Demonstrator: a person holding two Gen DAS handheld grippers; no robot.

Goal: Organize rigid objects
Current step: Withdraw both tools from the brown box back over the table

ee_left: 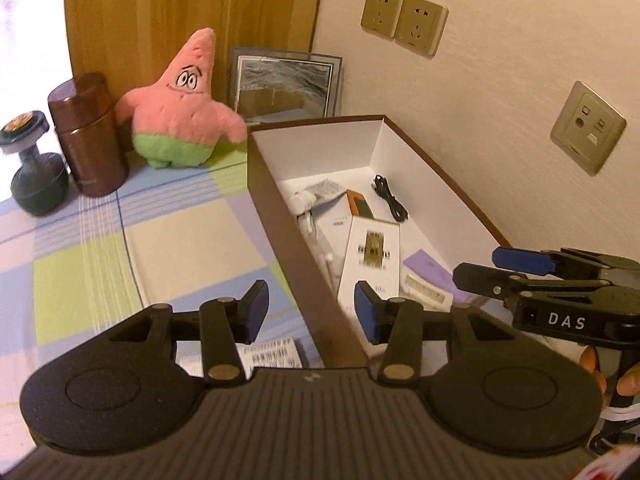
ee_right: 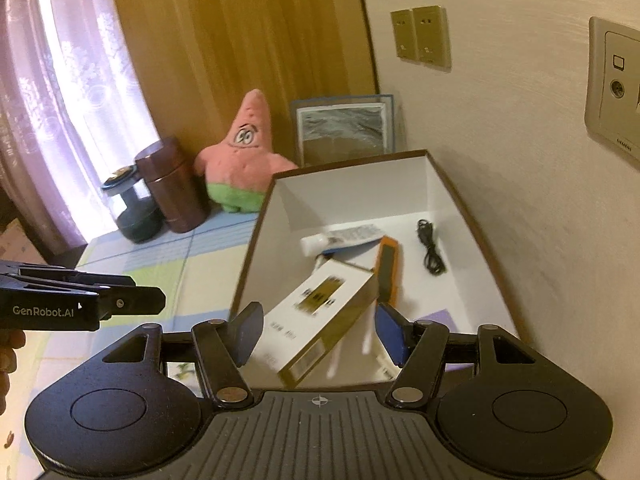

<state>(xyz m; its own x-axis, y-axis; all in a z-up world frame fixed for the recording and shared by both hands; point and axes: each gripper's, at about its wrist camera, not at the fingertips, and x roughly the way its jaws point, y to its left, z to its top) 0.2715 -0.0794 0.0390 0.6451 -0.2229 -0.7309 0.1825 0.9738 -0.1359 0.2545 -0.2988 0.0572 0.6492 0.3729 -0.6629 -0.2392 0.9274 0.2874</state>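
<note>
A brown box with a white inside [ee_left: 272,184] [ee_right: 256,236] stands against the wall. In it lie a white carton with gold print [ee_left: 370,256] [ee_right: 320,320], an orange device [ee_left: 360,206] [ee_right: 388,268], a tube [ee_right: 344,238], a black cable [ee_left: 390,198] [ee_right: 430,250] and a purple item [ee_left: 430,272]. My left gripper [ee_left: 312,312] is open over the box's left wall. My right gripper [ee_right: 320,330] is open and empty above the carton, which looks tilted and blurred; it also shows in the left wrist view [ee_left: 476,268].
On the checked cloth [ee_left: 80,264] stand a pink star plush [ee_left: 184,108] [ee_right: 244,156], a brown canister [ee_left: 88,136] [ee_right: 172,184], a dark dumbbell [ee_left: 32,168] and a framed picture [ee_left: 284,84]. A labelled packet [ee_left: 272,354] lies under my left gripper. Wall sockets [ee_left: 404,20] are above.
</note>
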